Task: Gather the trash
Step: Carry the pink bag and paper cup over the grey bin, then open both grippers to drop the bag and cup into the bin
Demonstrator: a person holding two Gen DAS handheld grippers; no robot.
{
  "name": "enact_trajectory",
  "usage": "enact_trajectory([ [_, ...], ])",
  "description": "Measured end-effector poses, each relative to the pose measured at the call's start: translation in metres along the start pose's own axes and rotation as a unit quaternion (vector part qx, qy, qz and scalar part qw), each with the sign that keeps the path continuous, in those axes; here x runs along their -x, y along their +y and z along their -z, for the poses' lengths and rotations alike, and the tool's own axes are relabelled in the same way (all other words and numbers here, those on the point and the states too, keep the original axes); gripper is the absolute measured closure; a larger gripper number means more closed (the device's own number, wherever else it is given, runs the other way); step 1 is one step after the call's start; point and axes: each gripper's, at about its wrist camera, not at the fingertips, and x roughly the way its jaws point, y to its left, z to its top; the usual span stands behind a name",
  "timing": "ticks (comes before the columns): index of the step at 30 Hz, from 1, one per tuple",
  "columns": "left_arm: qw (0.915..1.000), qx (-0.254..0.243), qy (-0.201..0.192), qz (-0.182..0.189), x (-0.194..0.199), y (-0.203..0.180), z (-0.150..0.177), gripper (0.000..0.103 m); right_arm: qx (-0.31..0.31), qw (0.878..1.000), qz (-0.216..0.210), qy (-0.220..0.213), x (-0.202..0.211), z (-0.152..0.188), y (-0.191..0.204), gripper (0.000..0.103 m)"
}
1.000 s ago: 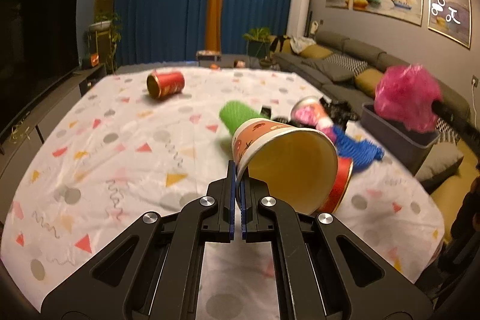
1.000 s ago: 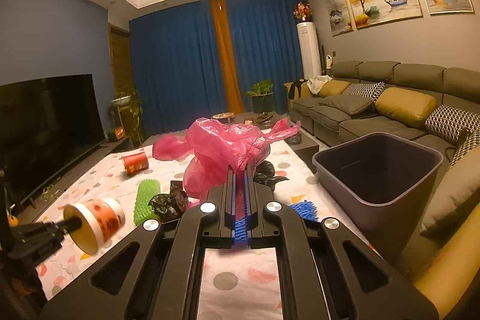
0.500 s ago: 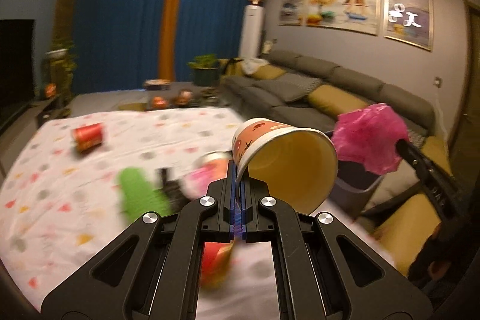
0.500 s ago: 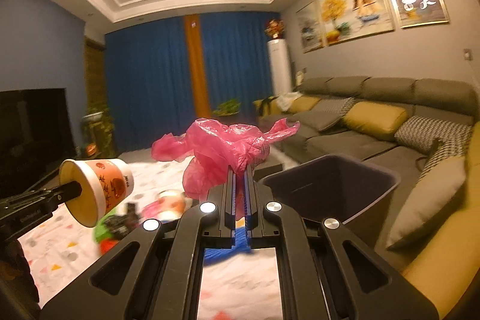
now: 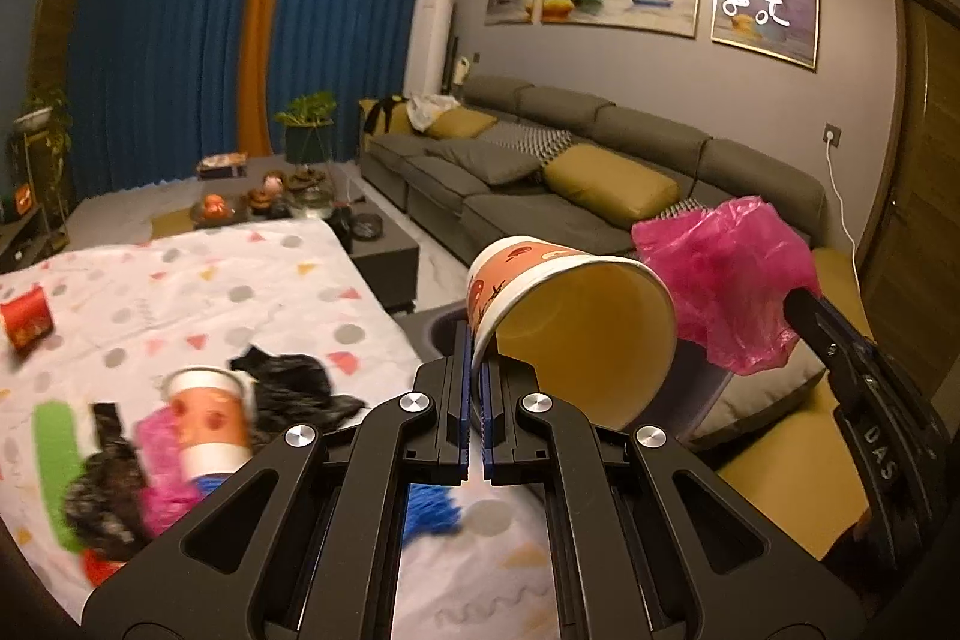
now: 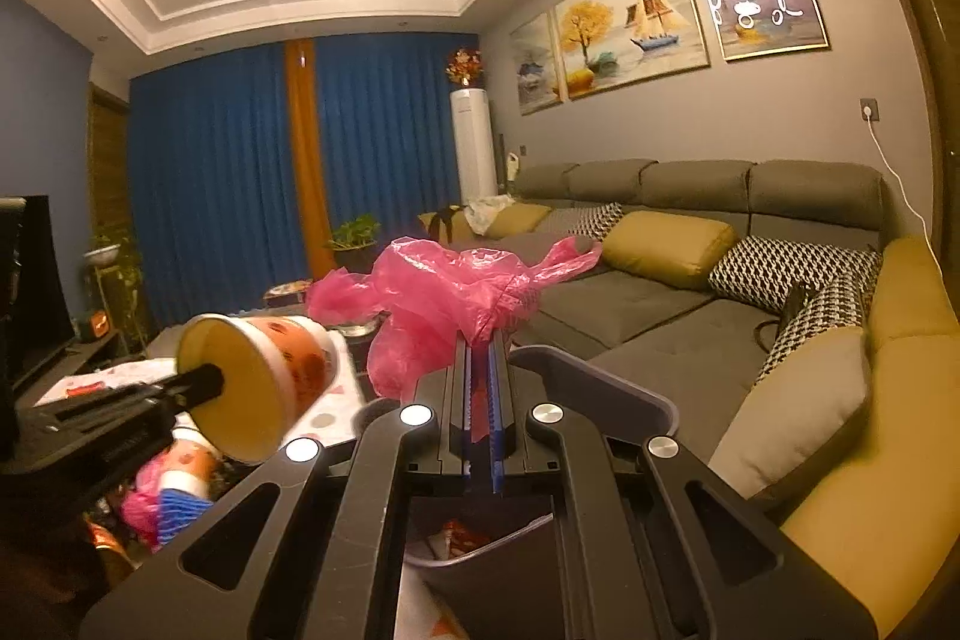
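My left gripper (image 5: 477,340) is shut on the rim of an orange-patterned paper cup (image 5: 570,322), which lies on its side in the air with its mouth toward the camera. The grey bin (image 5: 432,334) shows just behind and below the cup. To the right, my right gripper (image 5: 798,301) is shut on a crumpled pink plastic bag (image 5: 720,280). In the right wrist view the right gripper (image 6: 480,340) holds the pink bag (image 6: 456,292) over the bin (image 6: 600,382), which has some wrappers (image 6: 462,532) inside. The cup (image 6: 258,388) hangs at the left.
The table with a patterned cloth (image 5: 240,280) lies to the left, bearing another paper cup (image 5: 210,424), a black bag (image 5: 294,388), a green item (image 5: 54,454), a red can (image 5: 24,322) and a blue cloth (image 5: 432,514). A grey sofa (image 6: 660,292) with cushions stands behind the bin.
Both grippers have swung right, away from the table's middle toward the bin and sofa, carrying the cup and the pink bag. The bin now sits directly under the right gripper.
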Motion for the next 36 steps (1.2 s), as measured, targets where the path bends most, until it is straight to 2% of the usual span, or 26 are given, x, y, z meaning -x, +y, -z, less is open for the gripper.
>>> enact_trajectory([
  [7,0.9998,-0.002,0.019,0.003,-0.039,-0.013,0.003,0.101,-0.007,1.0,0.008,0.011,-0.018,0.001,-0.012,0.098],
  [28,0.9987,0.017,0.046,0.012,-0.088,-0.012,0.009,0.101,0.009,0.999,0.011,0.05,-0.054,0.002,0.0,0.098],
  [36,0.9964,0.02,0.071,0.043,-0.104,-0.01,0.017,0.101,0.005,0.998,0.002,0.068,-0.068,0.006,-0.003,0.095],
])
